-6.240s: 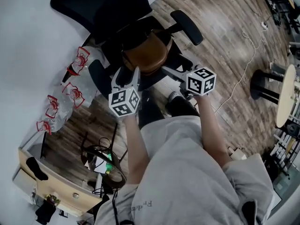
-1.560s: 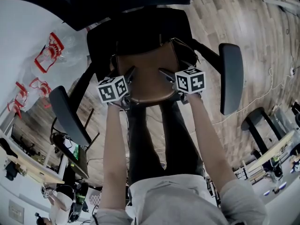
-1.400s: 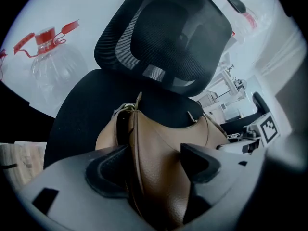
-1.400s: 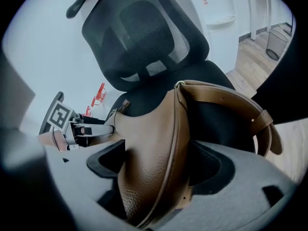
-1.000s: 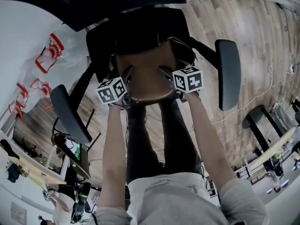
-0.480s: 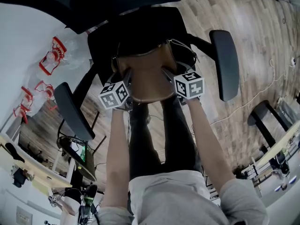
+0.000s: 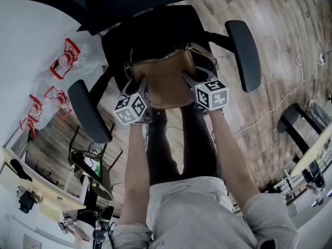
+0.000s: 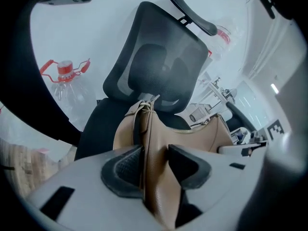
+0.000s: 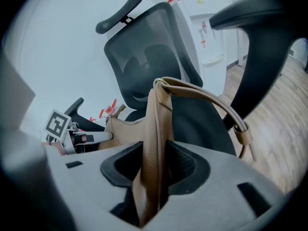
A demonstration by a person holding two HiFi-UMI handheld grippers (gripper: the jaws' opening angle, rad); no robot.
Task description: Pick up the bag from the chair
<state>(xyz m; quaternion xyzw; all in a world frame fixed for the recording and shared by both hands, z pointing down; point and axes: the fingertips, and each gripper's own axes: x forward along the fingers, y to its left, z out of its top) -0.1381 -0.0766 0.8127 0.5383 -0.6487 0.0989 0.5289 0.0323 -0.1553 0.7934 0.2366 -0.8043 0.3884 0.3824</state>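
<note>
Over the seat of the black chair (image 7: 150, 32), the step in hand is the lift itself: grip made at both ends, bag not yet carried away. At the left, your left gripper (image 8: 154, 160) has just been closing its jaws, and the pads now pinch a fold of tan leather at the left end of the bag (image 7: 166, 82), just below where the strap (image 8: 139, 119) is stitched on. The bag hangs between the two grippers, in front of the chair's backrest and between the armrests (image 7: 88, 110). Whether its underside is clear of the seat cannot be told from any view. At the right, your right gripper (image 9: 154, 165) has likewise just been closing and presses on the bag's right end, the leather standing upright between the pads. Pose: both forearms reach forward side by side, both grippers point steeply down at the seat, and the marker cubes face up toward your head. Next move, by judgement: raise both hands together and level, keep the spacing between them constant so neither fold slips out, and mind the loose strap loop near the right armrest.
</note>
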